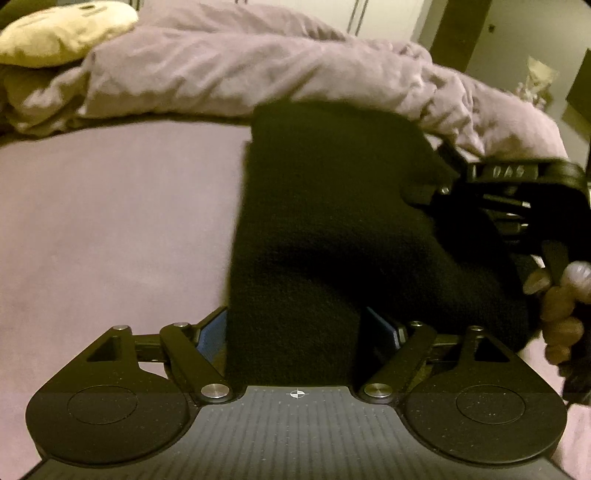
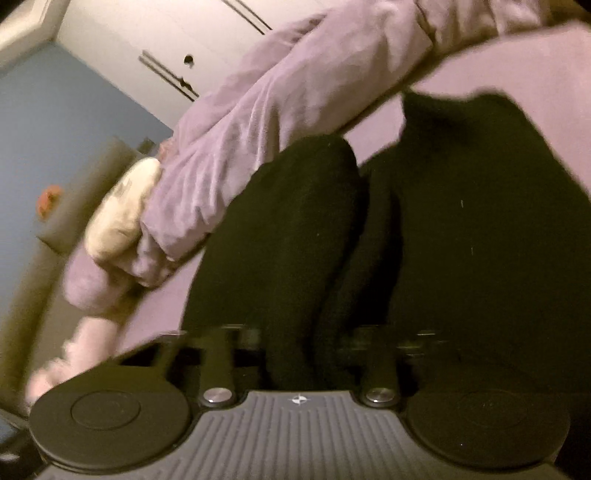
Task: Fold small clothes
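A black knit garment (image 1: 325, 221) lies on the mauve bed sheet (image 1: 110, 221). Its near end runs between the jaws of my left gripper (image 1: 295, 328), which stand wide apart; both blue pads (image 1: 211, 334) show beside the cloth and do not press it. From the right, my right gripper (image 1: 424, 192) reaches in, its tips closed on the garment's right edge, with a person's hand (image 1: 561, 306) on its handle. The right wrist view is blurred: the garment (image 2: 295, 229) bunches in two dark lobes and runs down into the narrow jaws of the right gripper (image 2: 299, 332).
A crumpled mauve duvet (image 1: 221, 74) is heaped along the far side of the bed, close behind the garment. A cream plush cushion (image 1: 62, 29) sits at the far left. White cupboard doors (image 2: 147, 48) stand beyond the bed.
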Tool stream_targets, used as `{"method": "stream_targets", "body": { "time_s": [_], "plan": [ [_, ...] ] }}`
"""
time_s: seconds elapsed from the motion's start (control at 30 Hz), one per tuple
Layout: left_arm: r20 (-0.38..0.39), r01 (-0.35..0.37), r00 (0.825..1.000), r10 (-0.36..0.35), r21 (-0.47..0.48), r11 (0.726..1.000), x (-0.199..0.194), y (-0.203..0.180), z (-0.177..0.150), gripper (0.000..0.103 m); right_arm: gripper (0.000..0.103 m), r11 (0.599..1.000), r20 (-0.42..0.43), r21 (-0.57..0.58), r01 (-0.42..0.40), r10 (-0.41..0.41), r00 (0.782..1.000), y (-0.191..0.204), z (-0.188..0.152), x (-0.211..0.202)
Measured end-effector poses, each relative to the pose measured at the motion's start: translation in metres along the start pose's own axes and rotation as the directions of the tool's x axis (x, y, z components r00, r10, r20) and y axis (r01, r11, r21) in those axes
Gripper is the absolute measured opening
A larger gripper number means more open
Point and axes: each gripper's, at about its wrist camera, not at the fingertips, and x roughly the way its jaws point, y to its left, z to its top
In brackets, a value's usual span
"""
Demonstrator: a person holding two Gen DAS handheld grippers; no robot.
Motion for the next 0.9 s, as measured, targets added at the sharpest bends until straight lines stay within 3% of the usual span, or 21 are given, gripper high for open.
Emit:
{"method": "stream_targets", "body": {
  "time_s": [0.07, 0.13, 0.27, 0.33, 0.43, 0.57, 0.67, 0.73, 0.8, 0.9],
  "plan": [
    [0.040, -0.025, 0.999, 0.025, -0.010, 1.000, -0.014, 0.000, 0.003, 0.084, 0.023, 0.970, 0.108, -0.216, 0.115, -0.093, 0.990, 0.034, 0.002, -0.019],
    [0.081, -0.055, 0.995, 0.055, 0.007, 0.998, -0.025, -0.004, 0.007, 0.084, 0.022, 0.931, 0.198, -0.320, 0.173, -0.113, 0.974, 0.053, 0.006, -0.038],
    [0.134, -0.050, 0.990, 0.045, 0.035, 0.998, -0.039, -0.017, 0.017, 0.084, 0.022, 0.869, 0.347, -0.381, 0.314, -0.180, 0.920, 0.061, 0.013, -0.067],
    [0.136, -0.041, 0.990, 0.035, 0.038, 0.998, -0.038, -0.024, 0.021, 0.084, 0.022, 0.863, 0.365, -0.357, 0.359, -0.225, 0.903, 0.048, 0.015, -0.072],
    [0.089, -0.033, 0.996, 0.028, 0.054, 0.998, -0.021, -0.039, 0.021, 0.085, 0.023, 0.812, 0.339, -0.355, 0.463, -0.350, 0.873, 0.016, 0.008, -0.056],
    [-0.010, -0.007, 1.000, 0.007, 0.043, 0.999, 0.009, -0.047, 0.016, 0.092, 0.040, 0.828, 0.201, -0.290, 0.480, -0.438, 0.876, -0.038, -0.007, -0.028],
    [-0.030, -0.010, 0.999, 0.011, 0.021, 1.000, 0.013, -0.042, 0.017, 0.092, 0.055, 0.856, 0.231, -0.238, 0.459, -0.410, 0.883, -0.036, -0.005, -0.048],
    [-0.019, -0.021, 1.000, 0.021, 0.009, 1.000, 0.006, -0.037, 0.021, 0.092, 0.056, 0.874, 0.291, -0.202, 0.441, -0.377, 0.880, -0.028, 0.001, -0.070],
    [0.014, -0.027, 1.000, 0.027, -0.017, 0.999, -0.003, -0.035, 0.028, 0.089, 0.056, 0.867, 0.365, -0.208, 0.453, -0.361, 0.858, -0.014, 0.004, -0.083],
    [0.064, -0.011, 0.998, 0.012, -0.014, 1.000, -0.012, -0.047, 0.043, 0.090, 0.053, 0.867, 0.396, -0.260, 0.425, -0.305, 0.866, -0.001, 0.013, -0.080]
  ]
}}
